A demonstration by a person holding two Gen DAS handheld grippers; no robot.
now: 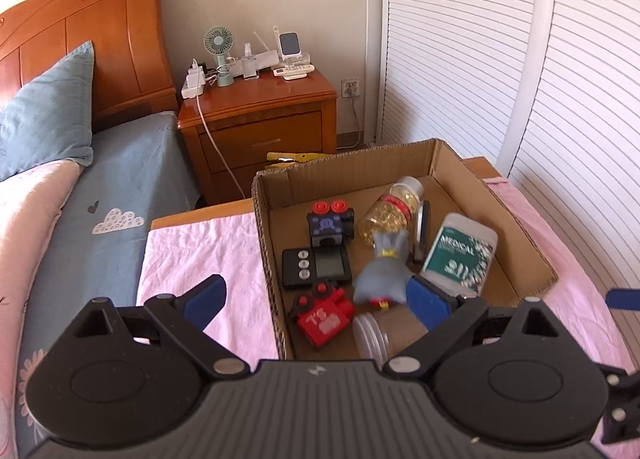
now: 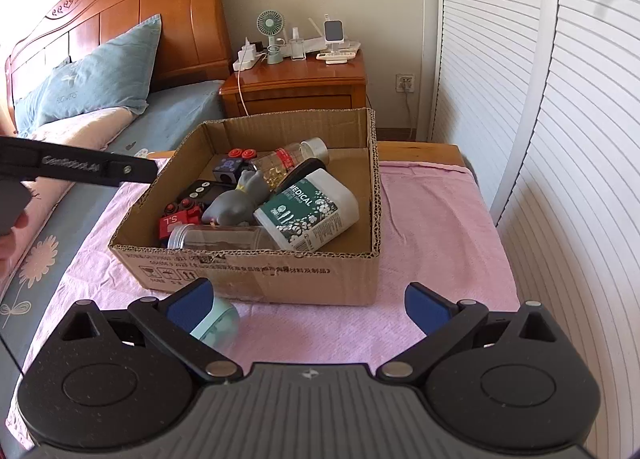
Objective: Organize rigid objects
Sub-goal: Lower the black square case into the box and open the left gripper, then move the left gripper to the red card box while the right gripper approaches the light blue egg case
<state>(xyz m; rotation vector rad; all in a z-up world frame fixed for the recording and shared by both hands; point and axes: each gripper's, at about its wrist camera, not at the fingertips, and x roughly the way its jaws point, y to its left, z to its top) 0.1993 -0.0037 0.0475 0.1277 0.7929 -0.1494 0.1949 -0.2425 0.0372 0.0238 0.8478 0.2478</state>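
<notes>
A cardboard box stands on a pink cloth. In it lie a red toy, a black timer, a dark cube toy with red knobs, a bottle of golden capsules, a white-and-green "Medical" bottle, a clear jar on its side and a blurred grey figurine. My left gripper hangs open over the box's near left corner, nothing pressed between its pads. My right gripper stands open before the box's front wall. A mint-green object lies by its left finger.
A wooden nightstand with a small fan, chargers and a cable stands behind the box. The bed with a blue pillow is at the left. White louvred doors close off the right. The left gripper's body reaches in from the left.
</notes>
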